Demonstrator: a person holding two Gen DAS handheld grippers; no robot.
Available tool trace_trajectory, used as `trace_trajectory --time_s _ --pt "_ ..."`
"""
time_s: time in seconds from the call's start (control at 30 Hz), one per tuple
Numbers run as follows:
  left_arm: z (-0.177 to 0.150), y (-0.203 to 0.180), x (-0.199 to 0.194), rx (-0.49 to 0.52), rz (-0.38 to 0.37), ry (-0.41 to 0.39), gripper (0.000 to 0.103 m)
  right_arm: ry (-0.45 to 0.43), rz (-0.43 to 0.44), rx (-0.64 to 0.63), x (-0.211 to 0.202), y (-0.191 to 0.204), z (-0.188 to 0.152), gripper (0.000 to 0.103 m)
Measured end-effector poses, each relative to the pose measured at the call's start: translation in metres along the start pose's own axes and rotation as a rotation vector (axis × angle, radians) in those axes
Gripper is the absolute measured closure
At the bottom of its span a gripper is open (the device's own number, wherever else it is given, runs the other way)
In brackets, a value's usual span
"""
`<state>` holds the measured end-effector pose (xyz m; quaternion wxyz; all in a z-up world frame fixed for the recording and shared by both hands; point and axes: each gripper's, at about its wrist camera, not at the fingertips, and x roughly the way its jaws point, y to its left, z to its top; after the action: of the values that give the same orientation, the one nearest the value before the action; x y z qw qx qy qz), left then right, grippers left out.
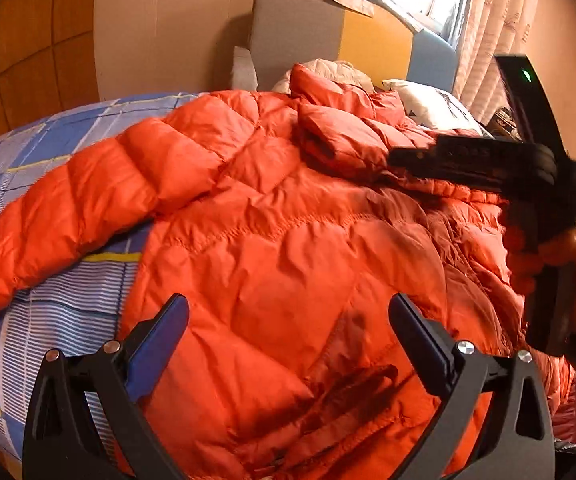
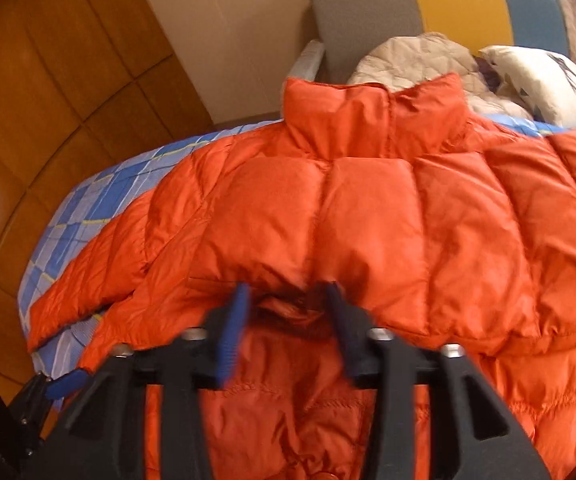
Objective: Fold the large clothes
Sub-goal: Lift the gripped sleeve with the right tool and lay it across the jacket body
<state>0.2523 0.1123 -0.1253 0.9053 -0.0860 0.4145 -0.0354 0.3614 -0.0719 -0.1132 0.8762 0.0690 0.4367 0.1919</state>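
An orange puffer jacket (image 1: 272, 240) lies spread across my bed, covering most of the blue checked sheet (image 1: 60, 132), its stand-up collar (image 2: 376, 120) pointing toward the headboard end and one sleeve (image 1: 68, 200) trailing out toward the sheet's left edge. My left gripper (image 1: 288, 336) hangs over the jacket's lower part with its jaws spread wide and released, nothing between the blue pads (image 1: 160, 344), only quilted fabric below them. In my right hand (image 1: 568, 272) the right gripper (image 2: 286, 320) points down at a fold of the jacket below the chest panel; its jaws stand partly apart and a dark crease of fabric lies in the gap. The frame is blurred there, and I cannot tell whether the pads press on the cloth, though they look clear of it. From the left camera the same tool crosses the jacket's right side, its black body just above the fabric near the shoulder.

Beyond the collar, at the head of the bed, a beige quilted garment (image 2: 420, 60) lies bunched just beside a white patterned pillow (image 2: 548, 84). A padded headboard (image 2: 408, 12) in grey, yellow and blue panels stands behind them, with pale curtains (image 1: 492, 20) at a bright window. Wooden panelling (image 2: 48, 100) lines the wall along the bed's left side.
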Motion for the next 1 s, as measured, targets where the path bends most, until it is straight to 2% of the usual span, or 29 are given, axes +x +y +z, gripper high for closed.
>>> trace_trajectory --time_s 0.23,0.33,0.6,0.63,0.67,0.8,1.0 --pt "0.003 0.001 0.005 -0.001 0.019 -0.002 0.004 0.003 -0.032 0.053 -0.007 -0.026 -0.01 0.058" --pt "0.003 -0.002 0.007 0.017 -0.001 0.001 0.004 -0.004 -0.034 0.084 -0.012 -0.036 -0.013 0.058" --pt "0.013 -0.019 0.006 0.167 -0.08 -0.014 0.004 -0.016 -0.061 0.138 -0.023 -0.05 -0.02 0.058" --pt "0.016 -0.021 0.007 0.189 -0.085 -0.013 0.004 -0.021 -0.067 0.151 -0.027 -0.054 -0.021 0.055" --pt "0.018 -0.023 0.007 0.21 -0.092 -0.013 0.004 -0.029 -0.076 0.163 -0.031 -0.057 -0.023 0.047" --pt "0.028 -0.032 0.01 0.259 -0.122 -0.022 0.004 -0.069 -0.119 0.218 -0.049 -0.076 -0.027 0.046" --pt "0.047 -0.038 0.019 0.314 -0.112 -0.035 0.013 -0.103 -0.201 0.322 -0.071 -0.116 -0.039 0.046"
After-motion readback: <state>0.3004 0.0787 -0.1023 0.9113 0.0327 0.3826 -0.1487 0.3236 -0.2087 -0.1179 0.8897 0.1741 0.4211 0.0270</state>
